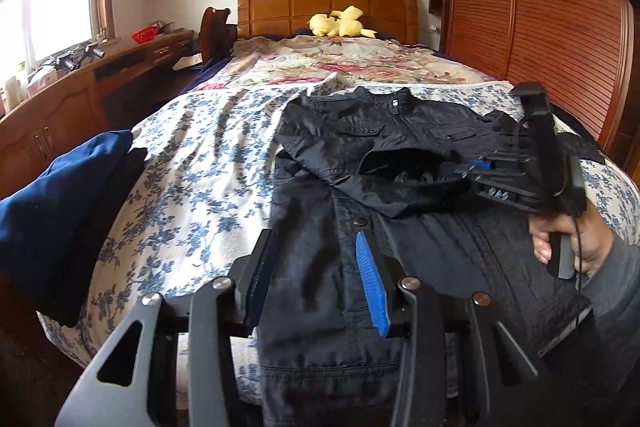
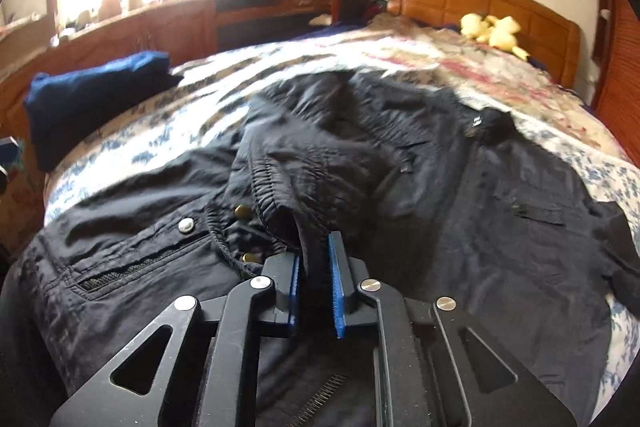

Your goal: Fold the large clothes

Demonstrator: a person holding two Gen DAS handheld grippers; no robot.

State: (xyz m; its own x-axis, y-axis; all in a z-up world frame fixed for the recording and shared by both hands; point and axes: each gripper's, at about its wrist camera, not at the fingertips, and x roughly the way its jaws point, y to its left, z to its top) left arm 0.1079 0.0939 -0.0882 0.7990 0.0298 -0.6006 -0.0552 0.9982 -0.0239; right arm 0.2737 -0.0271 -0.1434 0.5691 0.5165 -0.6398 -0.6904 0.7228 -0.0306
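Note:
A black jacket point(image 1: 360, 195) lies spread on the bed, collar toward the headboard, with one sleeve folded across its chest. My left gripper point(image 1: 312, 251) is open and empty, its jaws wide apart just above the jacket's lower left edge. My right gripper point(image 2: 316, 247) is shut on the sleeve's elastic cuff point(image 2: 280, 203) and holds it over the jacket's front. In the left wrist view the right gripper point(image 1: 460, 171) comes in from the right with the person's hand behind it. The jacket also fills the right wrist view point(image 2: 440, 187).
The bed has a blue-flowered sheet point(image 1: 192, 167) and a pink floral quilt point(image 1: 340, 63). A folded blue garment point(image 1: 60, 199) lies at the bed's left edge. A yellow plush toy point(image 1: 340, 23) sits by the headboard. A wooden desk point(image 1: 100, 75) runs left, a wardrobe point(image 1: 540, 7) right.

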